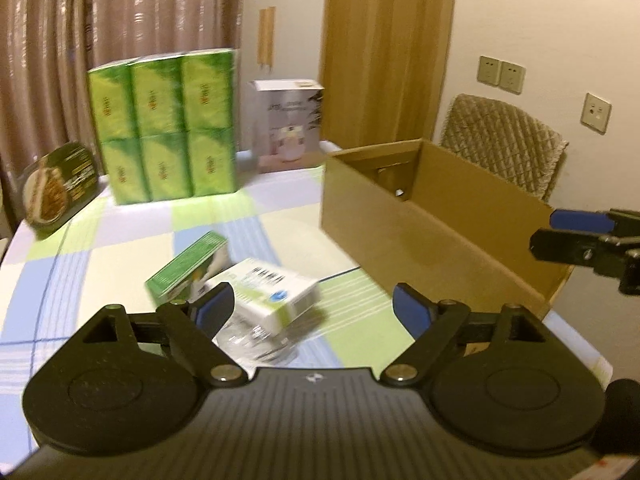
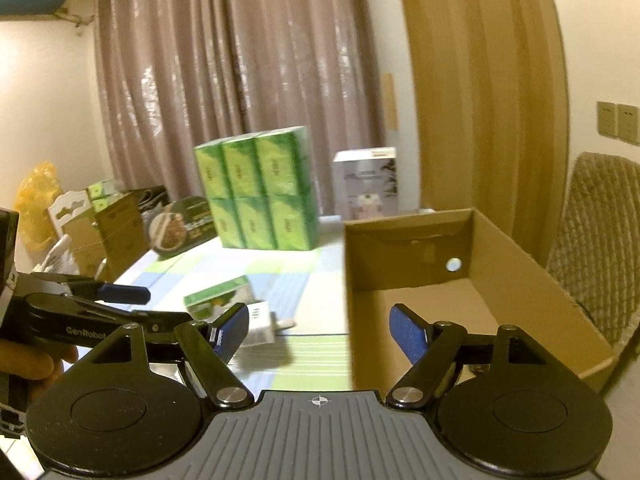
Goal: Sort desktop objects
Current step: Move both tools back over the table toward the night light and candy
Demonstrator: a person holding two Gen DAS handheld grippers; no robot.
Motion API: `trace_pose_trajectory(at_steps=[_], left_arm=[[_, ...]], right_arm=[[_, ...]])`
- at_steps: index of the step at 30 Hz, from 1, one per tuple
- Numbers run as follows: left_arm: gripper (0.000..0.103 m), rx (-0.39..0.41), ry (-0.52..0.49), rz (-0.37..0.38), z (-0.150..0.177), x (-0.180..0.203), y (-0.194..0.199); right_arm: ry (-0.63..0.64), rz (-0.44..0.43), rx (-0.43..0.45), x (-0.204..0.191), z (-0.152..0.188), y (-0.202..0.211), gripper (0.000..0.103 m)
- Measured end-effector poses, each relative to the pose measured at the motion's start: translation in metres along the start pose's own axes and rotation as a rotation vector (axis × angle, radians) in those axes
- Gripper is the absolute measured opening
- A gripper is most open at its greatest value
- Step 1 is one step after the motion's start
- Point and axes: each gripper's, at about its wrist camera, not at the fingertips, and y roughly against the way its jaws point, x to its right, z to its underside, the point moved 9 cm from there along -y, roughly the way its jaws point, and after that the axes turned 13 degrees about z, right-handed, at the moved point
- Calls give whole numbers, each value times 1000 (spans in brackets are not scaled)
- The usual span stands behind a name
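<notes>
Only the left wrist view shows clear plastic (image 1: 256, 340) under the white box (image 1: 272, 292)

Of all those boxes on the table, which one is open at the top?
The big brown cardboard box on the right. Its top is open, showing its inside walls; the green pack and small boxes are closed.

"GenRobot" runs in pale letters along the black arm of the left tool (image 2: 180, 316), seen from the right wrist. A barcode sits on the white box (image 1: 268, 292), its digits blurred. The green packs' (image 1: 164, 128) print is unreadable.
</notes>
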Motion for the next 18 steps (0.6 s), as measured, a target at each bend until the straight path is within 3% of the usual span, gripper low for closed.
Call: trace_pose_trajectory(at_steps=[12,18], left_arm=[[89,-83,56,-84,54,-62,28],[90,-140,74,-60,85,-82,37]], right_arm=[[125,-81,1,-55,13,-1,76],[216,-129,-52,-81,44,-7,76]])
